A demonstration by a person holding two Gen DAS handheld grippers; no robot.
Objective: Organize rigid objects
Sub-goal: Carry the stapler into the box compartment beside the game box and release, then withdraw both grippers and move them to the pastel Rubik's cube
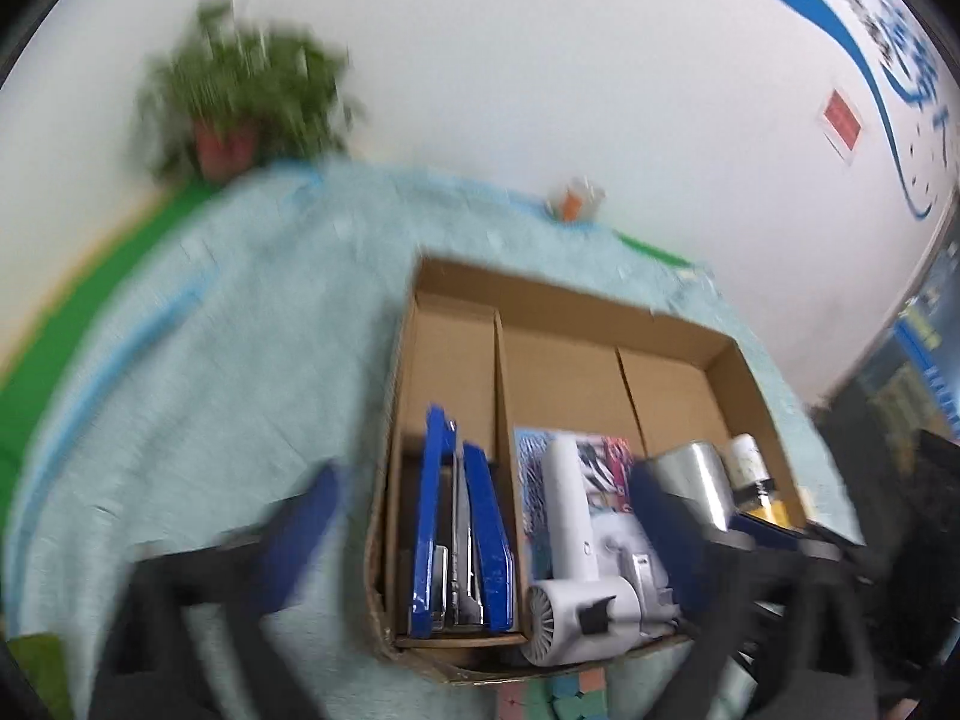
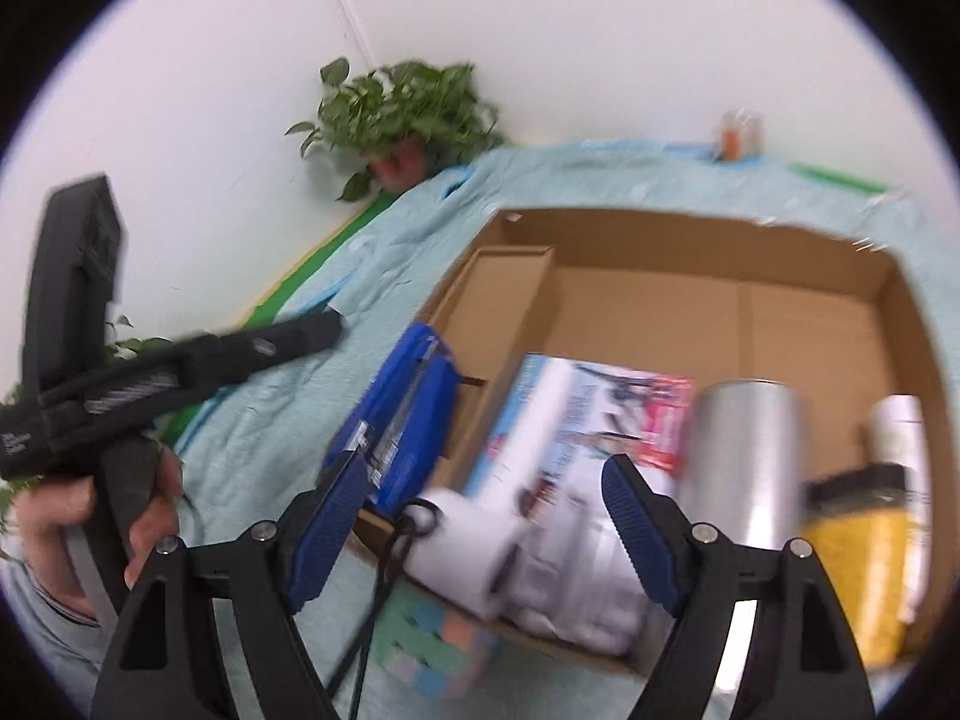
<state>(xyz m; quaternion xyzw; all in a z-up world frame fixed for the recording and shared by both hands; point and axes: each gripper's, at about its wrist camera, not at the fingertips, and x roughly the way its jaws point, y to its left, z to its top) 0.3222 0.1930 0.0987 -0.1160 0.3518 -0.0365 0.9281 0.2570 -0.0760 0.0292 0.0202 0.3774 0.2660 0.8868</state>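
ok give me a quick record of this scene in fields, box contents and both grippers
surface: light blue cloth
box: open cardboard box with dividers
left slot: blue stapler
middle slot: white hair dryer lying on a printed booklet
right slot: silver can, yellow jar, white bottle
left gripper: open, empty
right gripper: open, empty
background: potted plant

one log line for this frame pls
left gripper: open, empty | right gripper: open, empty | stapler, hair dryer in box

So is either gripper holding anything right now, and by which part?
Nothing is held. The left gripper and right gripper both stand open above the cardboard box, fingers touching nothing.
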